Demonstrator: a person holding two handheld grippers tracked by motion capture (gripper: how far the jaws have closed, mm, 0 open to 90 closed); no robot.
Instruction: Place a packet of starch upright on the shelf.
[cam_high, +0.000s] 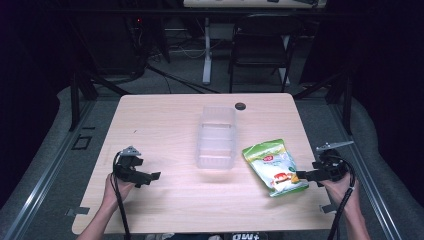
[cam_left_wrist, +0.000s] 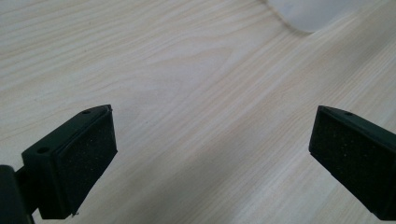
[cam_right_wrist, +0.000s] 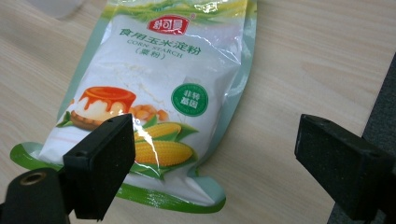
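Observation:
A green and white bag of corn starch (cam_high: 274, 166) lies flat on the wooden table (cam_high: 170, 120), right of centre. In the right gripper view the bag (cam_right_wrist: 159, 93) stretches away from the jaws, its bottom seam nearest. My right gripper (cam_high: 303, 175) is open just off the bag's near right corner; its jaws (cam_right_wrist: 210, 154) stand wide apart with nothing between them. A clear plastic bin (cam_high: 216, 136) stands at the table's middle. My left gripper (cam_high: 152, 177) hovers open over bare wood at the front left, its pads (cam_left_wrist: 91, 161) wide apart, and the bin's corner (cam_left_wrist: 313, 11) shows ahead.
A small black round disc (cam_high: 240, 106) sits near the table's far edge. The table's right edge (cam_high: 312, 165) runs close beside my right gripper. A dark chair (cam_high: 262, 45) and a white table leg (cam_high: 206, 50) stand beyond the table.

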